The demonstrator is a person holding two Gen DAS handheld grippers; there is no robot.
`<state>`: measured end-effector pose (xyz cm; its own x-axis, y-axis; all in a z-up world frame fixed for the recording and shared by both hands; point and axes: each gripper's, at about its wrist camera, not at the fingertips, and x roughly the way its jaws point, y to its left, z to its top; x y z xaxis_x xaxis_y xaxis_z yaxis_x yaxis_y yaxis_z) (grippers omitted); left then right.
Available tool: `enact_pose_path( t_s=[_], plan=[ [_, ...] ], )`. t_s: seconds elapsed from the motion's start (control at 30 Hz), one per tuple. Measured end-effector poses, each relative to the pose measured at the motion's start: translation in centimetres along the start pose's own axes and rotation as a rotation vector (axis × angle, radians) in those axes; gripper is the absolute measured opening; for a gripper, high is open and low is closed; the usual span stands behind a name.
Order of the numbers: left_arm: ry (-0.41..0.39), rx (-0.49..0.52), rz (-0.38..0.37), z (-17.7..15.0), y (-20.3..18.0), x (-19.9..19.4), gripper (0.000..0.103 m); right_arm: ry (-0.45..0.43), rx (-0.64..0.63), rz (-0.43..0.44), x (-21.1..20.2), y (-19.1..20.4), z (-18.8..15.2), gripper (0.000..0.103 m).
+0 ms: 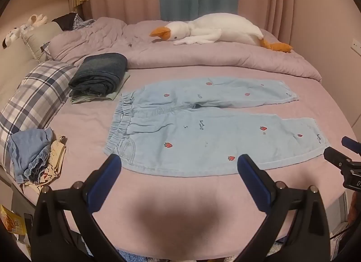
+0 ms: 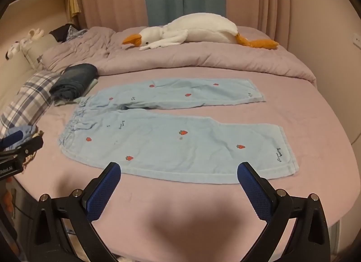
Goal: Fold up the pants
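pink bed sheet (image 1: 74,122) carries light blue pants (image 1: 203,131) spread flat, just ahead of the left gripper (image 1: 179,166) and right gripper (image 2: 178,172), both spread wide and empty-jawed, above the near edge.

Pants (image 1: 203,131): light blue, red strawberry print. Bed (image 1: 90,126) sheet: pink. Pillow (image 1: 33,101), left of the left gripper (image 1: 179,163): blue-white plaid. Plush goose (image 1: 216,29): white, orange beak. Gripper pads (image 1: 106,180): blue.
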<state>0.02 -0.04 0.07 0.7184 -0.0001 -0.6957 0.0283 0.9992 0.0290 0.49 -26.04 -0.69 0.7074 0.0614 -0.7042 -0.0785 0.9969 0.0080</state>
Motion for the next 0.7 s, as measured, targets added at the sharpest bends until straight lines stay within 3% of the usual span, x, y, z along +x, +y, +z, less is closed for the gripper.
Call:
enact_pose_path(
  t_s=[0.7],
  plan=[
    [0.000,0.003,0.005,0.18,0.30,-0.14,0.103,-0.006,0.013,-0.007,-0.39,-0.46,0.13,0.102]
  ],
)
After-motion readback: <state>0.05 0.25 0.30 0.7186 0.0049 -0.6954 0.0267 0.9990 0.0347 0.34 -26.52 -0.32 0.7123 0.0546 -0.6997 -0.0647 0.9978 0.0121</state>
